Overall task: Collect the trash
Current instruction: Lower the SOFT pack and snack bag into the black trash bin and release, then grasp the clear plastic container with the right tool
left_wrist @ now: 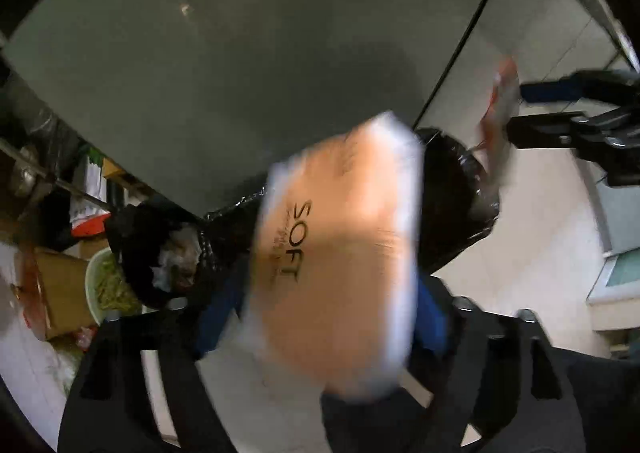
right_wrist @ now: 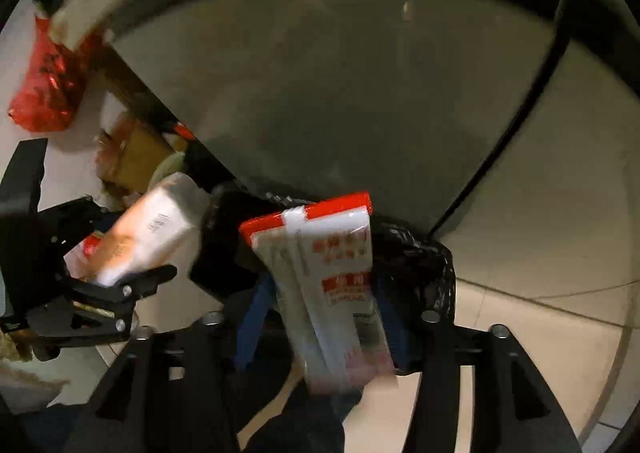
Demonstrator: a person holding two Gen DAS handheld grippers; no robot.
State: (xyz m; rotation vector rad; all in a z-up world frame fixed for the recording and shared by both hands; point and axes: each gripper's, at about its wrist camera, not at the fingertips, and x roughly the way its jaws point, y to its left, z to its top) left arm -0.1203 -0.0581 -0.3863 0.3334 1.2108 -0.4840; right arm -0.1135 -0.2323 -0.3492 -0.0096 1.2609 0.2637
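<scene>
My left gripper (left_wrist: 324, 305) points steeply down w/ jaws spread wide; the orange tissue pack (left_wrist: 340, 253) marked "SOFT" sits between the blue pads, blurred, centre of the left wrist view. Pads don't look pressed on it, so not gripped. Behind it, mid-frame, the black trash bag (left_wrist: 452, 205) w/ its mouth open. A 2nd black bag (left_wrist: 160, 249) w/ crumpled white stuff inside sits lower left, next to a bowl of greens (left_wrist: 106, 285) and a cardboard box (left_wrist: 60, 289).

My right gripper (right_wrist: 320, 317) also aims down, jaws parted; the red-and-white packet (right_wrist: 320, 277) stands between the blue pads, centre of the right wrist view, blurred at its lower end. Can't tell if a pad touches it; looks loose. The black bag (right_wrist: 416, 257) is right behind it. A red plastic bag (right_wrist: 44, 85) sits upper left. The grey cabinet panel (right_wrist: 360, 93) fills the top, pale floor tiles (right_wrist: 540, 313) lower right.
</scene>
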